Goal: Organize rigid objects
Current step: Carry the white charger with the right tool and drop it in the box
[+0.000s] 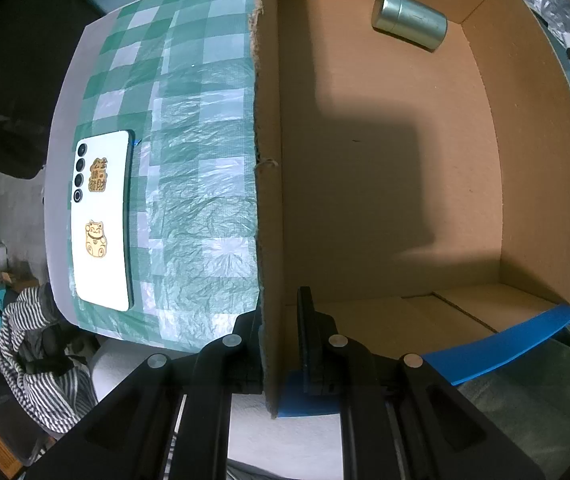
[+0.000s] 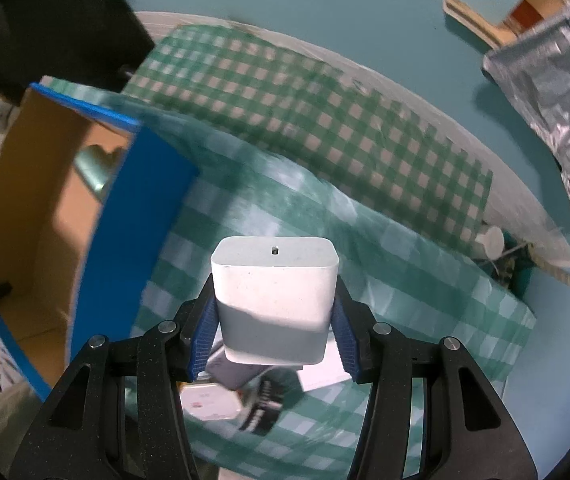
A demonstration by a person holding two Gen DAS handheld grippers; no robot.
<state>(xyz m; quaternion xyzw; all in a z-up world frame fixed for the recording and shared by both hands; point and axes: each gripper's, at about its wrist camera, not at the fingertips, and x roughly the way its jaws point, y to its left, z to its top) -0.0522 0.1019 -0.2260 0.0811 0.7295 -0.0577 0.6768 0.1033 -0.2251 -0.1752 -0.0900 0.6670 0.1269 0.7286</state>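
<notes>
In the left wrist view my left gripper (image 1: 281, 328) is shut on the near left wall of an open cardboard box (image 1: 267, 128), one finger outside and one inside. A silver-green metal tin (image 1: 409, 19) lies on its side at the far end of the box floor. A white phone (image 1: 101, 220) with gold stickers lies face down on the checked cloth left of the box. In the right wrist view my right gripper (image 2: 275, 312) is shut on a white rounded block (image 2: 275, 296), held above the cloth, right of the cardboard box (image 2: 49, 216). The tin (image 2: 95, 170) shows inside.
A green-and-white checked cloth (image 2: 405, 280) covers the table. Small items (image 2: 245, 396) lie on the cloth beneath the held block, blurred. Crinkled foil (image 2: 553, 120) hangs at the far right. Striped fabric (image 1: 45, 368) and clutter lie off the table's left edge.
</notes>
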